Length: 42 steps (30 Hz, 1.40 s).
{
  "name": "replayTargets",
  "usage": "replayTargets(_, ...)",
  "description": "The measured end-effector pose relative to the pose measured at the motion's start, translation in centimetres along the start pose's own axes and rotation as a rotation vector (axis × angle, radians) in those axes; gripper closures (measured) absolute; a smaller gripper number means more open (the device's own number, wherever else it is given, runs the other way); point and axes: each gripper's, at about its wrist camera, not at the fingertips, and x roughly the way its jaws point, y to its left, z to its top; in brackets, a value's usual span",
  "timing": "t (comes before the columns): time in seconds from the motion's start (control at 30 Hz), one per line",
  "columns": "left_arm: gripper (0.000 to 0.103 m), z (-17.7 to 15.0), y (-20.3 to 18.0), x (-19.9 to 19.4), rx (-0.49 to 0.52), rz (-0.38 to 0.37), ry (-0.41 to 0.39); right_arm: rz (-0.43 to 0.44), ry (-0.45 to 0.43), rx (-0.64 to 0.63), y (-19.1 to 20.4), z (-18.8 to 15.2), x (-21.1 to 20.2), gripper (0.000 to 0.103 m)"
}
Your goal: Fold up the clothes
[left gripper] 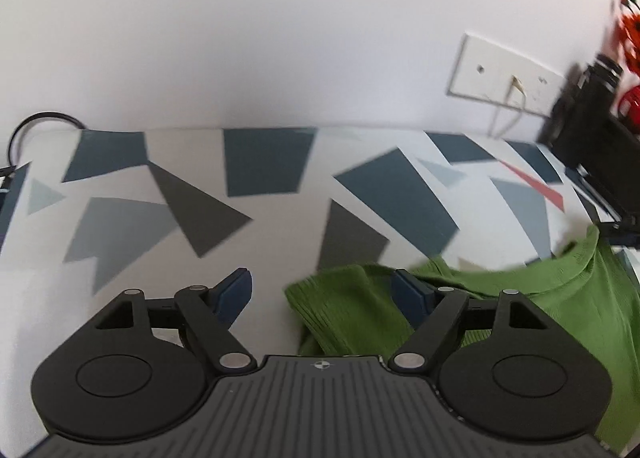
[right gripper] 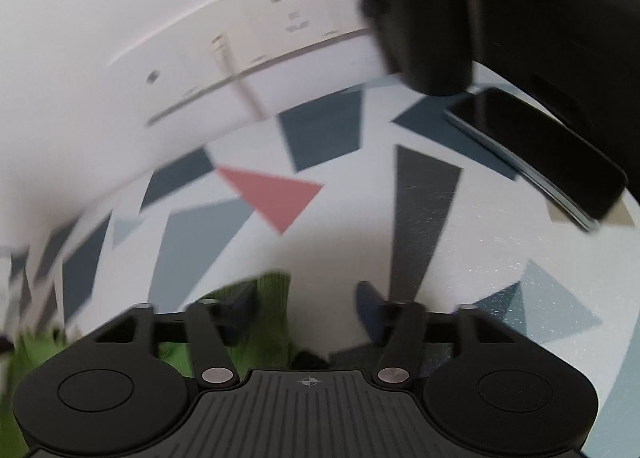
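Phone [right gripper: 536, 154] shows only from my right claw [right gripper: 308, 306], lying dark on the patterned tablecloth [left gripper: 280, 226] near a white wall. Both claws, left [left gripper: 322, 290] too, stand apart, gripping nothing. Green ribbed garment [left gripper: 500, 298] lies crumpled under my left claw's right finger.

No legible text, brand, number or label in either view. The white wall plate [left gripper: 505, 76] carries only small marks, smeared by blur in the right wrist view. The dark flat phone [right gripper: 536, 154] on the patterned counter [right gripper: 344, 242] shows a blank screen.
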Motion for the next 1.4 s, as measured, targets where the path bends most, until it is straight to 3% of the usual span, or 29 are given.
replayTargets(0.1, 0.018, -0.2, 0.3, -1.1, 0.022, 0.01, -0.011, 0.011, -0.023, -0.058, 0.3, -0.2, -1.2, 0.042)
replayTargets(0.27, 0.013, -0.8, -0.3, -2.2, 0.084, -0.003, -0.006, 0.004, 0.01, -0.317, 2.7, -2.2, -1.9, 0.014)
replayTargets(0.43, 0.01, -1.5, -2.4, -2.1, 0.119, -0.078, 0.032, -0.014, 0.004, -0.517, 6.2, -4.1, -1.3, 0.002)
replayTargets(0.63, 0.008, -1.5, -4.5, -0.7, 0.181, -0.093, 0.063, -0.053, 0.024, -0.701, 10.7, -4.2, 2.5, 0.001)
replayTargets(0.7, 0.008, -0.9, -4.9, 0.4, 0.187, -0.071, 0.068, -0.091, 0.01, -0.632, 10.6, -3.1, 3.5, 0.001)
replayTargets(0.83, 0.008, 0.1, -4.2, 2.0, 0.096, 0.014, 0.065, -0.097, -0.018, -0.348, 8.3, -0.6, 3.4, 0.001)
replayTargets(0.9, 0.008, -0.1, -2.9, 1.5, 0.004, 0.009, 0.06, -0.08, -0.013, -0.308, 7.2, -0.3, 2.5, 0.001)
replayTargets(1.0, 0.008, -1.1, -1.8, -0.5, -0.045, -0.039, 0.083, -0.043, 0.003, -0.263, 4.9, -0.5, 0.4, 0.001)
replayTargets(1.2, 0.006, -5.3, -0.3, -6.4, -0.174, -0.123, 0.124, 0.072, 0.086, -0.022, -1.2, -3.9, -5.4, 0.001)
replayTargets(1.33, 0.005, -8.2, -0.4, -8.7, -0.227, -0.145, 0.136, 0.072, 0.14, -0.047, -1.2, -8.2, -8.0, 0.001)
replayTargets(1.4, 0.005, -9.4, -0.9, -8.9, -0.215, -0.148, 0.15, 0.059, 0.149, -0.092, -0.5, -10.1, -8.6, 0.009)
